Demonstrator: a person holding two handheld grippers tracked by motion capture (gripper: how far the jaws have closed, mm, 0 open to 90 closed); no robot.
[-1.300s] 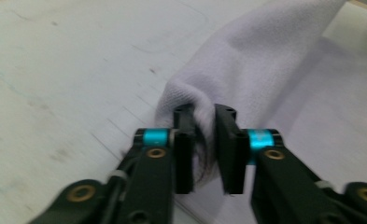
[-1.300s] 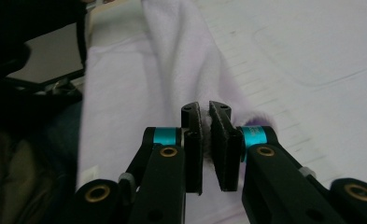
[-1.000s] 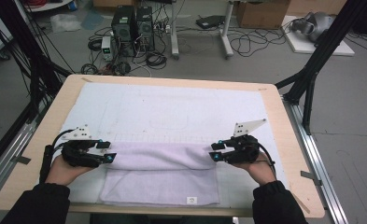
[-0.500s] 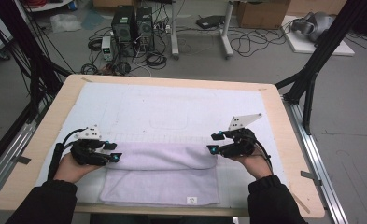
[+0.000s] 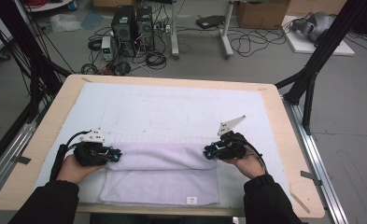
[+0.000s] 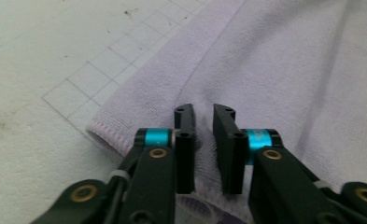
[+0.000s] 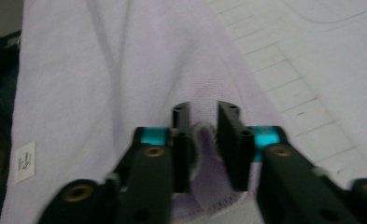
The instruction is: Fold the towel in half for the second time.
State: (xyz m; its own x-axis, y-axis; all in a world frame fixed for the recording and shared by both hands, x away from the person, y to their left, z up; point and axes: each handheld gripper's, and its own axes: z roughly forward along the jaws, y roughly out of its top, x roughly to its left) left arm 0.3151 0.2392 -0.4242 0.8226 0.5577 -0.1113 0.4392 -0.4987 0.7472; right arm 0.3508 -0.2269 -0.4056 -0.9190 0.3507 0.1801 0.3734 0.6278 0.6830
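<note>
A lavender towel (image 5: 160,172) lies folded on the white gridded mat (image 5: 172,112), its thick folded edge running left to right. My left gripper (image 5: 115,156) sits at the left end of that fold, and its jaws have just been closing, with towel cloth (image 6: 265,70) pinched in the narrow gap between them. My right gripper (image 5: 208,152) sits at the right end of the fold. Its jaws have also just been closing, and a bunched ridge of towel (image 7: 125,70) is squeezed between its pads. Both hands rest low on the table.
The mat covers most of a wooden table (image 5: 277,121). A small white label (image 5: 191,200) marks the towel's near edge. Beyond the far edge the floor holds computer cases (image 5: 132,23), cables and black frame legs (image 5: 312,70).
The right gripper, slightly raised half a second ago, has come back down at the towel's right end. The left gripper has edged a little toward the towel.
</note>
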